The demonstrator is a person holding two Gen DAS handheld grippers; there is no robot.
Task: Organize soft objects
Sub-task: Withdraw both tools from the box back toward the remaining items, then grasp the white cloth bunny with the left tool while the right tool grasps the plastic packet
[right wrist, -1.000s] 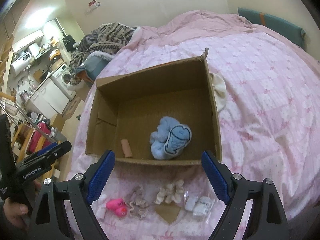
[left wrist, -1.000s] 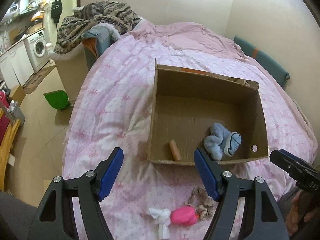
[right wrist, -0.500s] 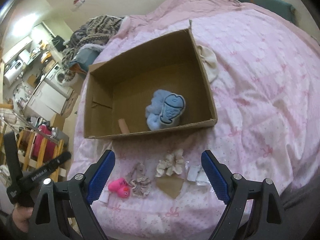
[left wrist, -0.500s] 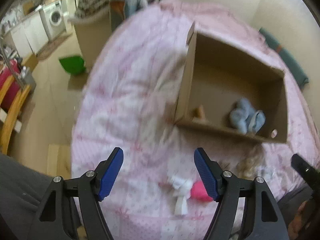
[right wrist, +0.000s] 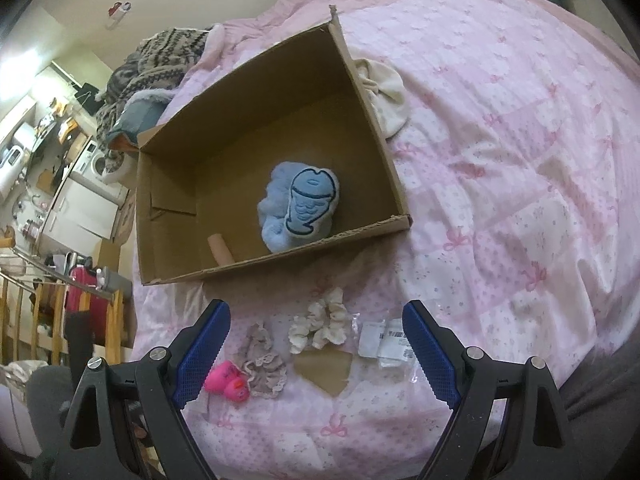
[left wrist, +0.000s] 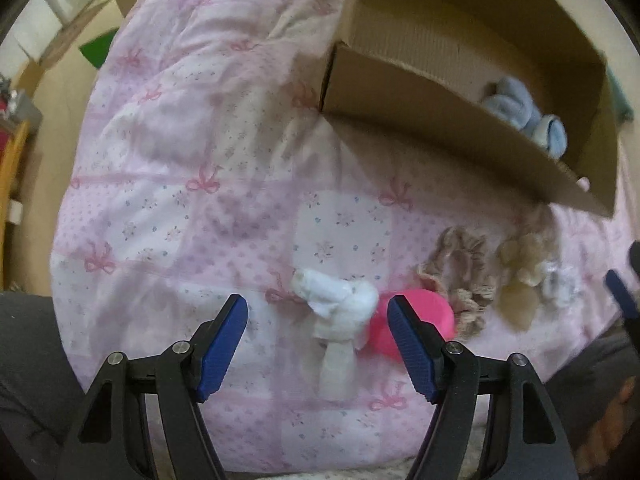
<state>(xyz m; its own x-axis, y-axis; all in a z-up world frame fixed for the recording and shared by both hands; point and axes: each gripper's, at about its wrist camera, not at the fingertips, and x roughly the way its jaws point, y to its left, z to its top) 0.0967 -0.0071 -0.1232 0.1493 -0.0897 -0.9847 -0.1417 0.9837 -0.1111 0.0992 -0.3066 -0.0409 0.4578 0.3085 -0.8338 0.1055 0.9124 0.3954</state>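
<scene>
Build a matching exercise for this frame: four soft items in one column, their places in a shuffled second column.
Items:
1. blue fish plush
2. white cloth bundle
3. cream scrunchie
4. pink toy

Places:
A. on the quilt, between the left gripper's open jaws
B. inside the cardboard box
C. on the quilt beside the beige scrunchie
D. on the quilt, just above a brown card piece

Pairs: 1-B, 2-A, 3-D, 4-C

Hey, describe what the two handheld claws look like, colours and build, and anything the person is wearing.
Both match: the left claw and right claw have black plastic frames with triangular cut-outs, silver pivot screws, and two flat blue pads with a fine ribbed texture. No cables show. The person seems to wear dark grey clothing, visible at the frame edges.
</scene>
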